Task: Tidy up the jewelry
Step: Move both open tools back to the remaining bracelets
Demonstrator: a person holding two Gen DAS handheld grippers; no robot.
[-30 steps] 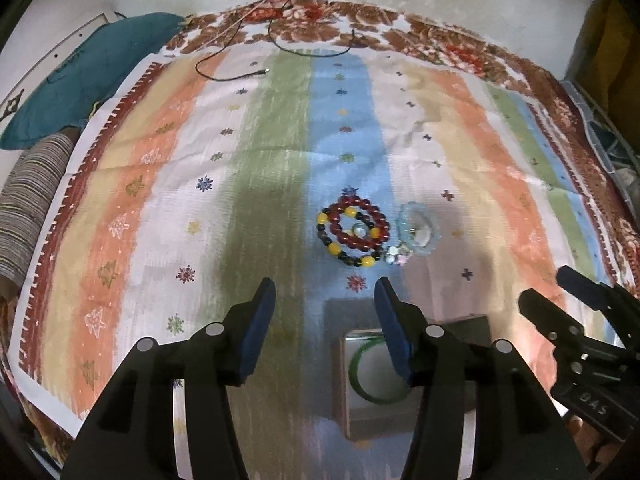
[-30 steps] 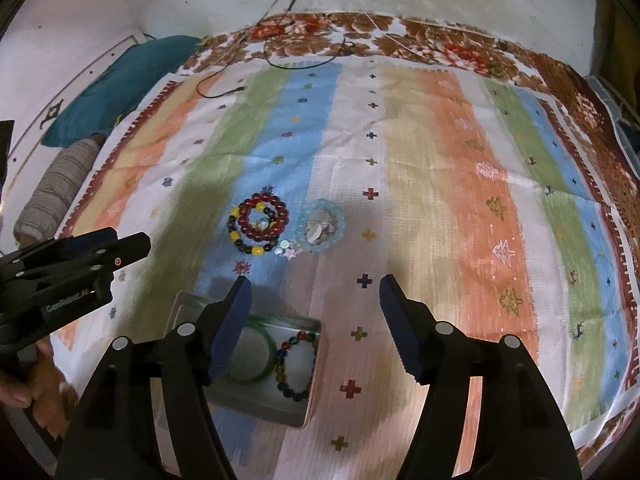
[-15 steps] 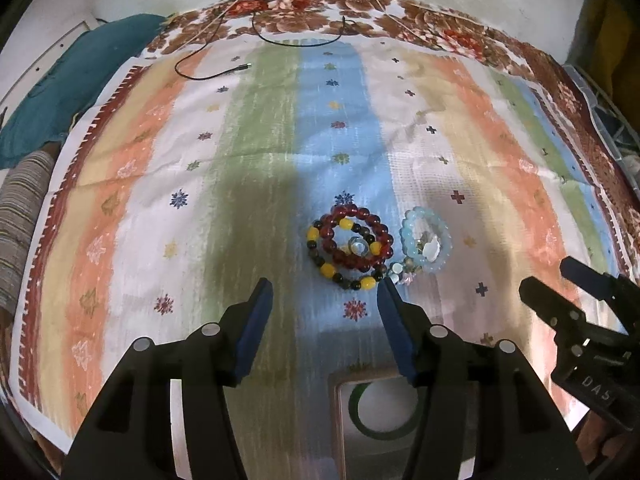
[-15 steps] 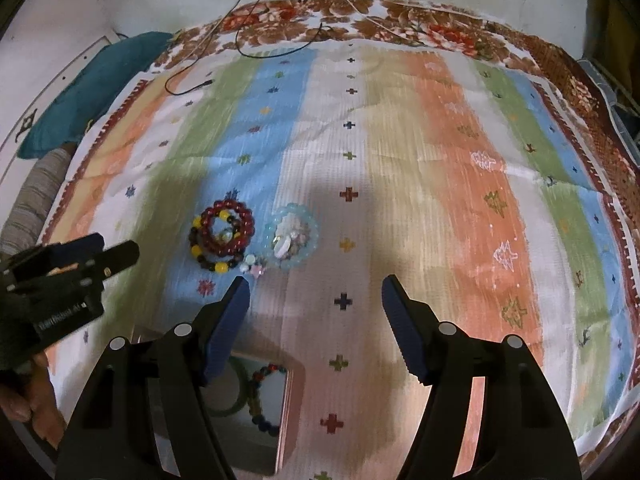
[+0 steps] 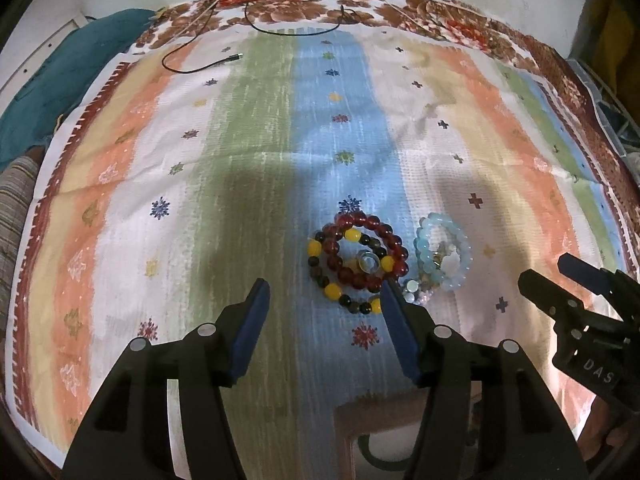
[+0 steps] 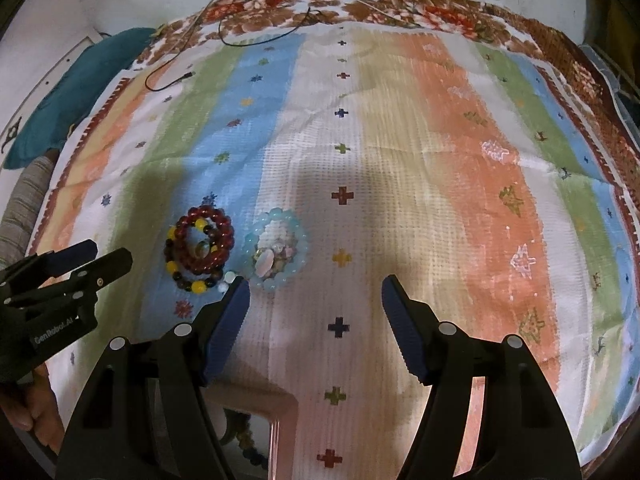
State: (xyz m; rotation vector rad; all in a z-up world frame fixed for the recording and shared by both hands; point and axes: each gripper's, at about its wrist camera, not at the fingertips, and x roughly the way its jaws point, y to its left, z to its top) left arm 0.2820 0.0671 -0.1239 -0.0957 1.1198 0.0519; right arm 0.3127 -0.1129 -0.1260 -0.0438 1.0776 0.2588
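Observation:
A pile of bracelets lies on the striped cloth: a dark red bead bracelet [image 5: 372,224] over a yellow-and-black bead one [image 5: 333,290], with a small ring [image 5: 368,261] inside. Beside it lies a pale blue bead bracelet [image 5: 456,276] with small pieces inside. My left gripper [image 5: 324,292] is open and empty, just short of the red pile. My right gripper [image 6: 314,284] is open and empty, just right of the blue bracelet [image 6: 298,258]; the red pile [image 6: 224,236] lies further left. The metal box [image 5: 380,412] with a green bangle [image 5: 366,450] is below my fingers.
The left gripper body [image 6: 60,280] shows at the left of the right wrist view, the right gripper body [image 5: 576,304] at the right of the left wrist view. A black cable [image 5: 208,62] lies at the far cloth edge. A teal cushion [image 5: 60,80] sits far left.
Both grippers have moved forward toward the bracelets; the box has slid down to the bottom edge of both views. Both jaws stay open.

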